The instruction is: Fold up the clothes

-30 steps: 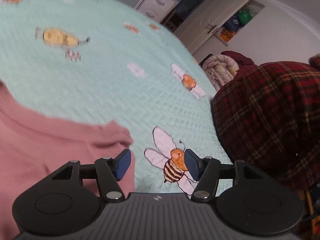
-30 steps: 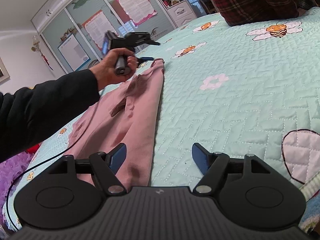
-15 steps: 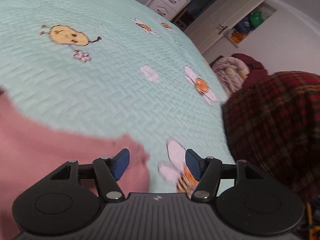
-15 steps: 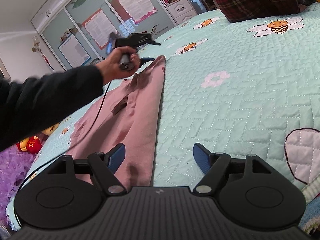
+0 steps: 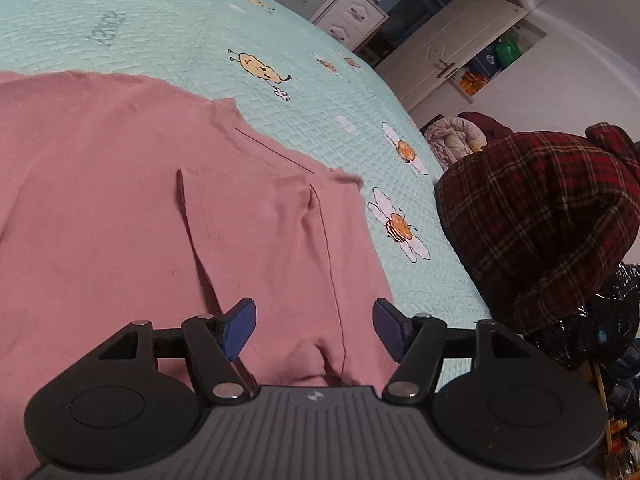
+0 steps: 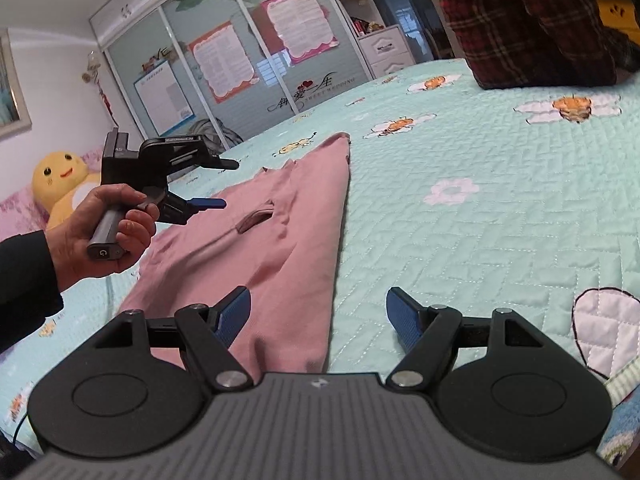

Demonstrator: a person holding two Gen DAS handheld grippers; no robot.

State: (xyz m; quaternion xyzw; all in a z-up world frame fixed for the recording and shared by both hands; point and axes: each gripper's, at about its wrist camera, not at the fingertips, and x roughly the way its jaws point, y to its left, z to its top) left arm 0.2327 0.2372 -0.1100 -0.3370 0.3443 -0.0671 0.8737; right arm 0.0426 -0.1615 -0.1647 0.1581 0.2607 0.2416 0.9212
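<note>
The left hand-held gripper [image 5: 314, 326] has its jaws standing apart, nothing between the blue pads [image 5: 239, 328], and they have just been opening a little. It hangs above the pink garment [image 5: 140, 208], which lies spread on the bed [image 5: 200, 40] and fills the lower left of the left wrist view; the gripper points down at the cloth near its right-hand edge without touching it. In the right wrist view the same gripper [image 6: 208, 202] is held up off the bed in a hand [image 6: 106, 232] wrapped around its grey handle, a dark sleeve [image 6: 24, 280] reaching in from the left.

The right hand-held gripper [image 6: 318, 320] is also wide open and empty. Its left pad sits over the near corner of the pink garment [image 6: 280, 240], its right pad over bare quilt, and the garment's long straight edge runs away from between them toward the far side of the bed [image 6: 480, 220]. A plaid red cloth [image 5: 540, 220] sits at the bed's far edge, well apart from the garment.
</note>
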